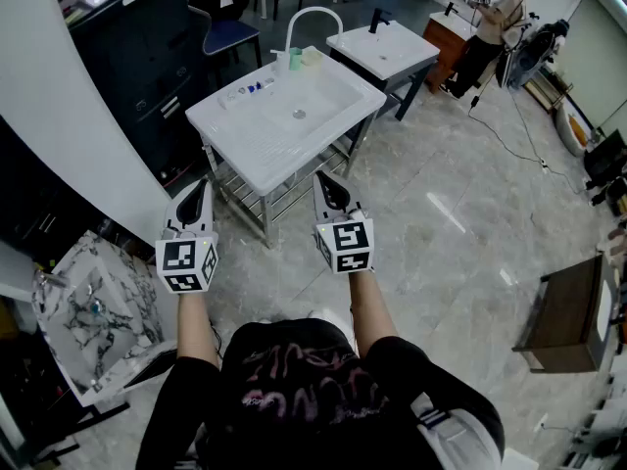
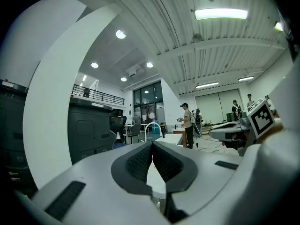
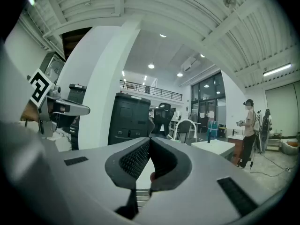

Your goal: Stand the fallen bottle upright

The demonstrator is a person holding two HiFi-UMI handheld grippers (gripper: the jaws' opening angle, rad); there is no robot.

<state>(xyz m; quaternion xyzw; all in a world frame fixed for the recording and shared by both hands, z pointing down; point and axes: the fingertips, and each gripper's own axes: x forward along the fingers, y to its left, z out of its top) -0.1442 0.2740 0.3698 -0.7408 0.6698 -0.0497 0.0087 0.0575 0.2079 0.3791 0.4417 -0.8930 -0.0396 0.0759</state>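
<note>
A white washbasin table [image 1: 324, 112] stands ahead of me in the head view, with an arched white faucet [image 1: 313, 16] at its back. On its back left rim lies a small clear bottle with a blue cap [image 1: 257, 86], apparently on its side, next to other small items. A green cup [image 1: 294, 60] stands by the faucet. My left gripper [image 1: 203, 186] and right gripper [image 1: 325, 179] hover side by side in front of the table, short of its near edge. Both are shut and empty: the left gripper [image 2: 152, 144] and the right gripper [image 3: 150, 140] each show tips touching.
A second white basin [image 1: 384, 47] stands behind the first. A person [image 1: 490, 27] works at the far right. A black cabinet [image 1: 147, 57] and a white curved wall [image 1: 59, 116] are to the left, a marbled basin [image 1: 88, 311] at the lower left, a dark wooden unit [image 1: 573, 311] at the right.
</note>
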